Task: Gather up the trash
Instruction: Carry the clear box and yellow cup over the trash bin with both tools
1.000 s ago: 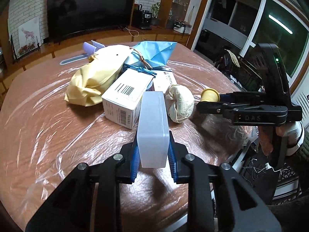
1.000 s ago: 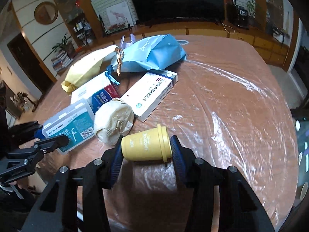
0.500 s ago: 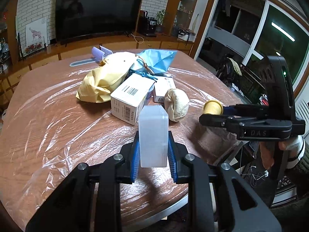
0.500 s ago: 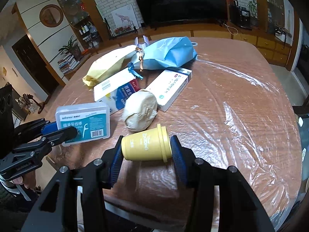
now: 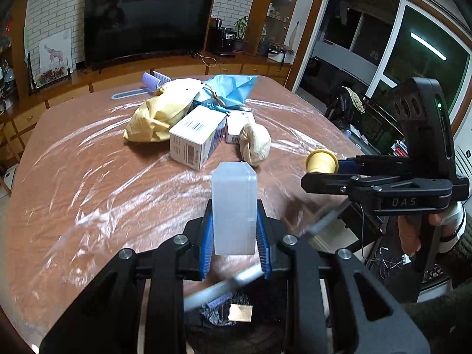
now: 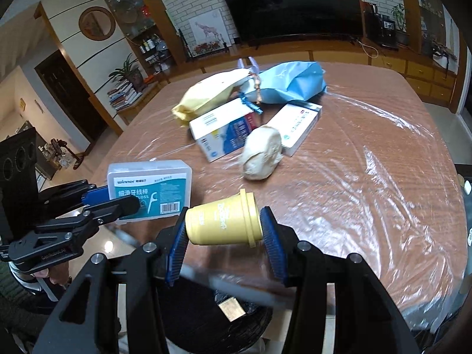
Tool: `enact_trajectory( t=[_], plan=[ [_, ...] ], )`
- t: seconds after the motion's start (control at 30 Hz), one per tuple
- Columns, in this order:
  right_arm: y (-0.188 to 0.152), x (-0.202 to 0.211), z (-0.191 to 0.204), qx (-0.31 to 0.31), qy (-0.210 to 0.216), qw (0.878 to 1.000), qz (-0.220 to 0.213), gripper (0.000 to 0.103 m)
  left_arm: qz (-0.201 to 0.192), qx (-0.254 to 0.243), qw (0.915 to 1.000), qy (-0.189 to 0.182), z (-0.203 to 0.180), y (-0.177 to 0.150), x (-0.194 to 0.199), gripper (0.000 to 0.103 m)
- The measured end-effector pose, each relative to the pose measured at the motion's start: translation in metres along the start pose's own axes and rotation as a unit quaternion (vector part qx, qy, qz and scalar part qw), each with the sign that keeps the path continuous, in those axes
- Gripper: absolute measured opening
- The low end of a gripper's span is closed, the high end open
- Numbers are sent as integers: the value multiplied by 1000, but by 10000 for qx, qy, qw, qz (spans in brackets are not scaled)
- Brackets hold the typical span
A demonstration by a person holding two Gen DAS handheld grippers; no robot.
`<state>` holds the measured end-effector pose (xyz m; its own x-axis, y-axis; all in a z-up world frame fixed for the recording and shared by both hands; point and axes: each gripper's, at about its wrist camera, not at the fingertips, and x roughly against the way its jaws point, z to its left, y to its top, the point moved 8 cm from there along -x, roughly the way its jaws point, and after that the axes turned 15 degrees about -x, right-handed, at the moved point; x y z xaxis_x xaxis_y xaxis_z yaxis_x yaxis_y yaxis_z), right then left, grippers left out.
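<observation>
My left gripper (image 5: 234,236) is shut on a translucent plastic floss box (image 5: 234,206), held past the table's near edge; the box shows its teal label in the right wrist view (image 6: 149,190). My right gripper (image 6: 224,236) is shut on a small yellow cup (image 6: 225,221) lying sideways between the pads; the cup also shows in the left wrist view (image 5: 321,161). Below both grippers sits a black bin (image 6: 218,321) with a black liner, also seen in the left wrist view (image 5: 239,321), with a small tan piece inside.
On the plastic-covered brown table (image 5: 88,177) lie a yellow bag (image 5: 160,115), a blue bag (image 5: 233,88), a white-blue box (image 5: 194,137), a flat white box (image 6: 299,126) and a beige crumpled wad (image 5: 255,144). A TV and cabinets stand behind.
Both grippers have pulled back from the table with their objects and now hang over its near edge, above the black bin, which has come into view.
</observation>
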<state>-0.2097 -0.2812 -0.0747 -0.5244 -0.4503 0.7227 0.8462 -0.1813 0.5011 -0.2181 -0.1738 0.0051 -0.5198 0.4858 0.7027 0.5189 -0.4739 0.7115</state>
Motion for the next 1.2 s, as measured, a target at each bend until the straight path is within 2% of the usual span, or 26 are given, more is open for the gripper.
enact_trajectory(
  t=[0.47, 0.67, 0.93, 1.2],
  plan=[
    [-22, 14, 19, 139, 208, 9996, 115, 47, -26, 15, 10000, 13, -12, -17, 29, 28],
    [-37, 22, 22, 221, 250, 9992, 223, 47, 40, -78, 9999, -128, -27, -25, 38, 28],
    [-68, 24, 20, 370, 230, 9978, 503, 47, 414, -268, 9980, -385, -56, -52, 37, 28],
    [-103, 4, 13, 454, 109, 9949, 890, 47, 852, -320, 9948, -468, -67, -85, 17, 28]
  ],
)
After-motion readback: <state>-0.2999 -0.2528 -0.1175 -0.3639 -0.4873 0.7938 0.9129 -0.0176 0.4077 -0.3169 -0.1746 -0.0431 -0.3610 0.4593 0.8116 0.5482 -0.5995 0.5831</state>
